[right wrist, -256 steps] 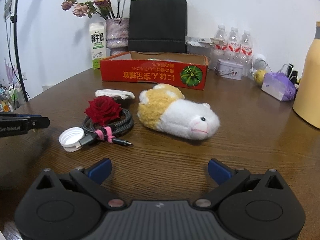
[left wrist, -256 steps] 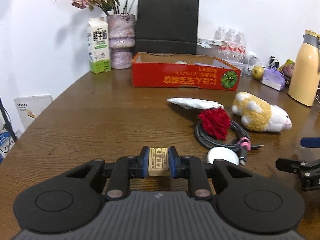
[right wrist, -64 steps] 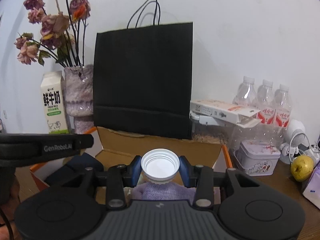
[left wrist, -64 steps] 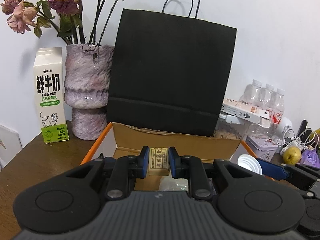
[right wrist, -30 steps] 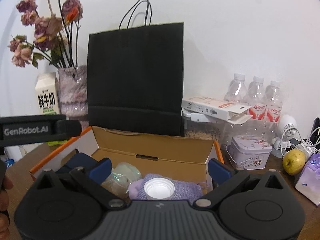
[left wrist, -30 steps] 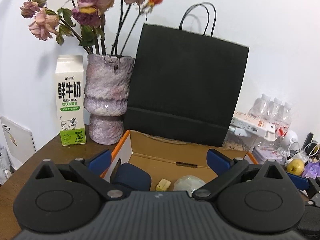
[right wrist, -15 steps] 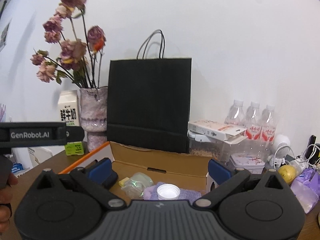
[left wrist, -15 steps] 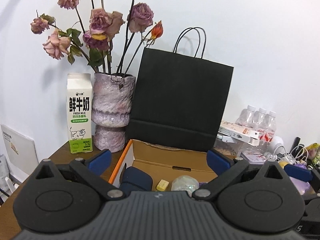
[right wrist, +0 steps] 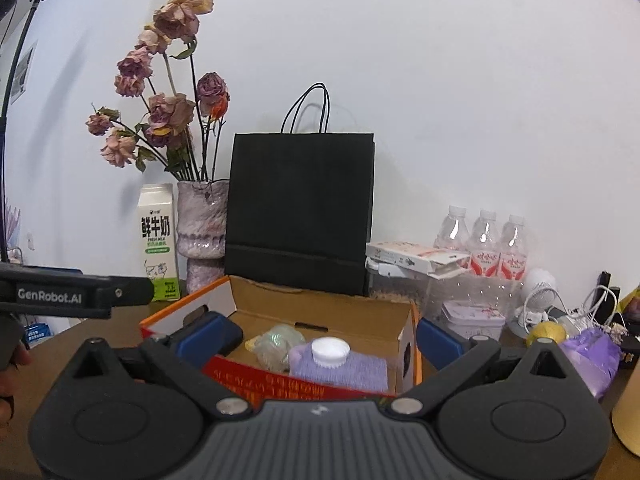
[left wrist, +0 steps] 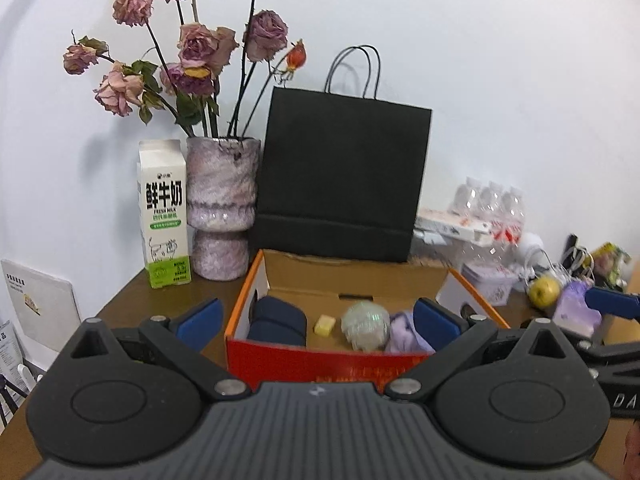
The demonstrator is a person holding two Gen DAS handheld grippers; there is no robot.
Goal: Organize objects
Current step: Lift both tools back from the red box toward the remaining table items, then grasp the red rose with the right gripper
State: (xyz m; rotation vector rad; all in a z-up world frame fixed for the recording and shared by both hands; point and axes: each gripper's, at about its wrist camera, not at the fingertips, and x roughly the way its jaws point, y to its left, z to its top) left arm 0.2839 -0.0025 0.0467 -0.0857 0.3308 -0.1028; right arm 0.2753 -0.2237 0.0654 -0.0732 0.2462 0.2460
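I find the white bottle cap point(right wrist: 330, 351) lying on a purple knitted cloth point(right wrist: 340, 370) inside the open red box point(left wrist: 320, 362), toward its right end. The small yellow block point(left wrist: 324, 324) sits on the box floor between a dark navy case point(left wrist: 276, 320) and a crumpled clear wrapper point(left wrist: 365, 324). My left gripper point(left wrist: 318, 322) is spread wide, its fingers point(left wrist: 199, 319) empty, held in front of the box. My right gripper point(right wrist: 320, 338) is likewise parted and carries nothing. The box rests on the bench point(left wrist: 120, 306). Behind it stand a black paper bag point(left wrist: 340, 176), a vase of dried roses point(left wrist: 222, 208) and a milk carton point(left wrist: 164, 216).
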